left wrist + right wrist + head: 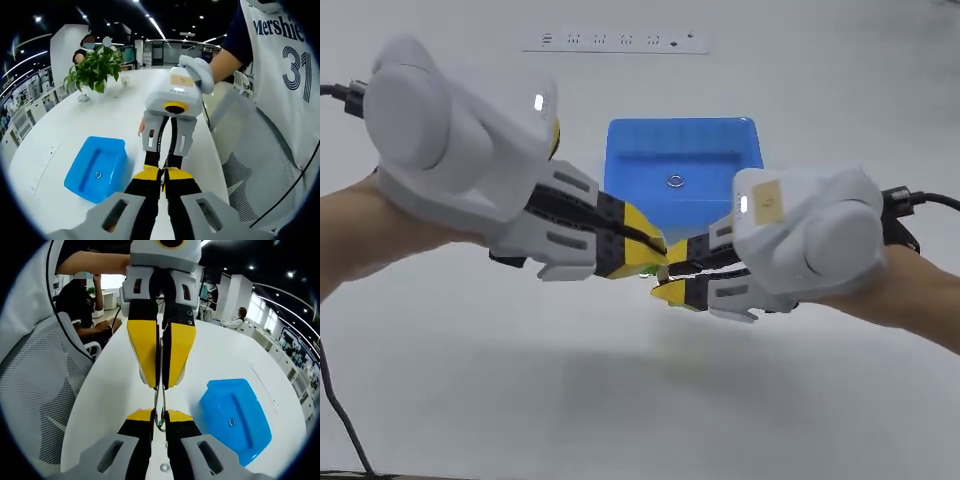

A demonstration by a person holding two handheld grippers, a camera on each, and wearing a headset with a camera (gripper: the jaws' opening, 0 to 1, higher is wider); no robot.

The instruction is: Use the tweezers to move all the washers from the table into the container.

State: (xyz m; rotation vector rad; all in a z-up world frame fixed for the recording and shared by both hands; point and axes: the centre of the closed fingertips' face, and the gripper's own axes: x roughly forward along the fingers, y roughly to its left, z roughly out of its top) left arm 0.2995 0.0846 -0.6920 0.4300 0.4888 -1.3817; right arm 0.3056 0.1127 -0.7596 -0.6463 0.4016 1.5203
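Observation:
Low over the white table, my two grippers meet tip to tip in front of the blue container (pixel 620 135). The left gripper (pixel 655 255) comes in from the left and the right gripper (pixel 665 282) from the right. Thin metal tweezers (pixel 160 402) run between them. One end sits in my right gripper (pixel 160 417), the other between the yellow jaws of my left gripper (pixel 161 382); both look shut on the tweezers. One washer (pixel 675 181) lies inside the container. Another washer (pixel 164 467) lies on the table under my right gripper.
A power strip (pixel 615 41) lies on the table beyond the container. A potted plant (pixel 97 67) stands at the table's far end. A mesh chair (pixel 35 390) stands beside the table, and people sit farther back.

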